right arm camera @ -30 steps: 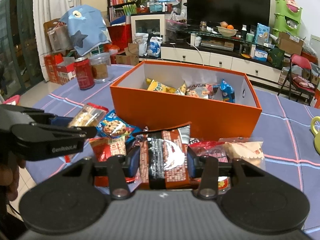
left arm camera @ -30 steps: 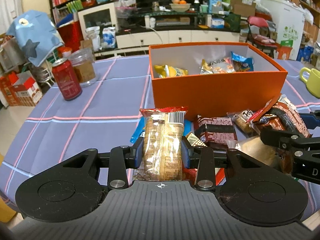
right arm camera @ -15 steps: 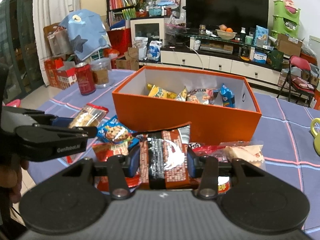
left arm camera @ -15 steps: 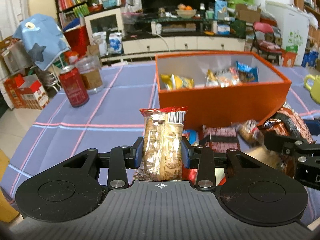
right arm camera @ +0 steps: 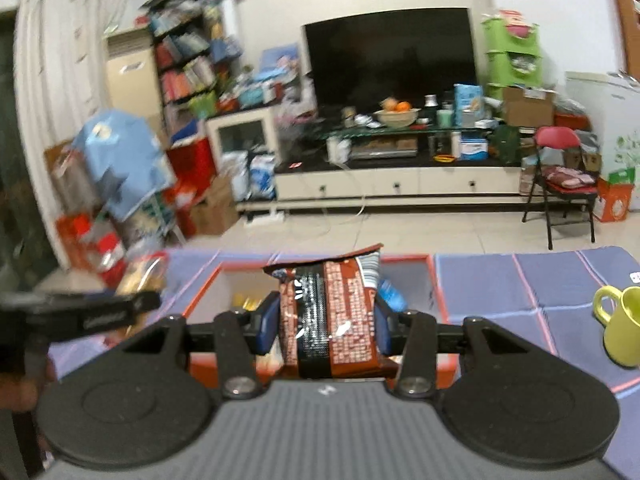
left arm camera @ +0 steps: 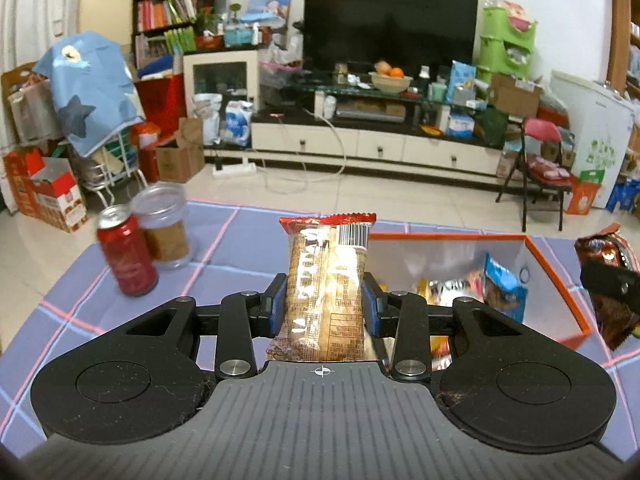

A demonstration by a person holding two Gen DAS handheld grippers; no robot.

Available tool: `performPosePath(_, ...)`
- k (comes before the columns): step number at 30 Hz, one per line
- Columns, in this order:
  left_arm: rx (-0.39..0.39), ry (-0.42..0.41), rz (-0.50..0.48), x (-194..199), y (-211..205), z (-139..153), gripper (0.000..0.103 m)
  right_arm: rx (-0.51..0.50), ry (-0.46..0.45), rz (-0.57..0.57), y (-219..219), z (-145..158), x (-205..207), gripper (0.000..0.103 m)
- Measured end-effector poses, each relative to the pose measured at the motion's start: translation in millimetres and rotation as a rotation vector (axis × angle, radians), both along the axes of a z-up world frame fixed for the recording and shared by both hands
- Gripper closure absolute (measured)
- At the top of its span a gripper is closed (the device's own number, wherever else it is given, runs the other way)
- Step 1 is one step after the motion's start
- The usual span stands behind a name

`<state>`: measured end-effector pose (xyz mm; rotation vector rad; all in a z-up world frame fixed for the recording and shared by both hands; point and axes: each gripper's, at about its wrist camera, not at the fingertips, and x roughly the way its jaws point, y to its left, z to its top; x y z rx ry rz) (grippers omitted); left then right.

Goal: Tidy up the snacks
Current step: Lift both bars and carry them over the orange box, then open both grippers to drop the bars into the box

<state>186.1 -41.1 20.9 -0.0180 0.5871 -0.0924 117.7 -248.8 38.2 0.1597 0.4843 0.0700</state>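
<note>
Your left tongs (left arm camera: 324, 306) are clenched on a clear biscuit packet (left arm camera: 326, 288), upright between the pads. Your right tongs (right arm camera: 326, 322) grip a brown snack packet (right arm camera: 330, 316). The orange box (left arm camera: 560, 280) lies just beyond both, below them.

On the tabletop (left arm camera: 224, 248), the can (left arm camera: 126, 252) stands at ten o'clock with the jar (left arm camera: 164, 224) just behind; the box (left arm camera: 560, 280) at two o'clock holds snack packets (left arm camera: 502, 286); the mug (right arm camera: 620, 330) sits right.
</note>
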Motion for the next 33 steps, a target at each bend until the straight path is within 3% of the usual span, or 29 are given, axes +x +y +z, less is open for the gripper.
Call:
performPosePath(5,-0.011,0.056,-0.009,32.4,-17.8,-24.6,0.097,0.003,0.017,-0.037,-14.8,-10.9,43.7,0.057)
performPosePath(12,0.050,0.110,-0.016,54.8,-45.7,-55.6,0.097,-0.010,0.094,-0.047,-22.1,-47.3,77.9,0.057)
performPosePath(16,0.069,0.109,-0.021,54.7,-51.7,-57.4,0.097,-0.020,0.114,-0.038,-24.0,-57.1,78.5,0.057)
performPosePath(28,0.092,0.109,-0.022,53.4,-55.3,-60.8,0.097,-0.034,0.085,-0.044,-21.5,-46.7,71.3,0.057)
performPosePath(30,0.097,0.113,-0.038,55.7,-56.1,-64.2,0.094,-0.040,0.096,-0.043,-19.9,-50.3,74.5,0.055)
performPosePath(31,0.096,0.114,-0.045,55.9,-55.4,-65.2,0.076,-0.042,0.104,-0.042,-20.5,-53.9,74.2,0.048)
performPosePath(32,0.097,0.112,-0.049,55.3,-55.1,-64.7,0.049,-0.044,0.098,-0.044,-19.0,-54.8,73.3,0.042)
performPosePath(33,0.099,0.091,-0.055,52.1,-53.6,-62.0,0.041,-0.049,0.085,-0.047,-19.3,-53.9,71.9,0.039)
